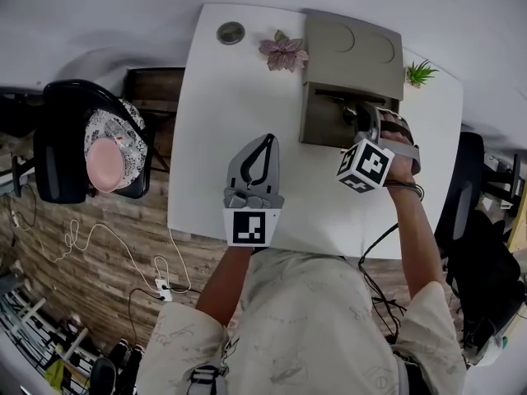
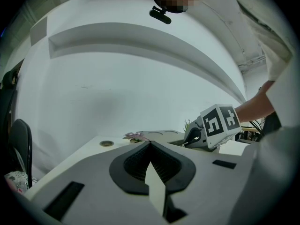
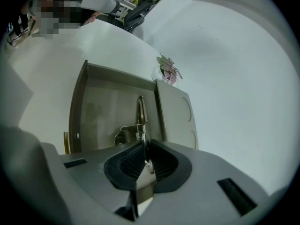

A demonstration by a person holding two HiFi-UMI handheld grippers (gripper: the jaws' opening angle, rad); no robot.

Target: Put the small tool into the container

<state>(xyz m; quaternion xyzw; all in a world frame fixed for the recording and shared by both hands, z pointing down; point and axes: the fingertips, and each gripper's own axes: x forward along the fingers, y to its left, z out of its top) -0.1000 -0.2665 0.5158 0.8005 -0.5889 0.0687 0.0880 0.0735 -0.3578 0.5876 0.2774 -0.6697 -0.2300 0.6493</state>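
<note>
The small tool point(image 3: 140, 118) is a thin metal piece with a little coil spring and a bent lever at its middle. It looks light and stiff, with a smooth, likely slippery finish, so it would turn or slide out of a loose pinch. The flat end of its long strip is the sensible place to take it, clear of the spring and lever, and that is where the right gripper point(image 3: 143, 150) has it. Those jaws stand almost together, their ribbed pads closed on the near end of the strip. The rest of the tool reaches forward and down into the open grey container point(image 3: 78, 108), whose lid point(image 3: 179, 118) lies folded back beside it on the white table point(image 1: 226, 130). The tool is therefore inside the container's outline, but whether its far end rests on the floor of the tray or hangs just above it I cannot tell from this angle. The left gripper point(image 2: 150, 145) sits low over the table, well apart from the container, with its jaws together and nothing between them.
</note>
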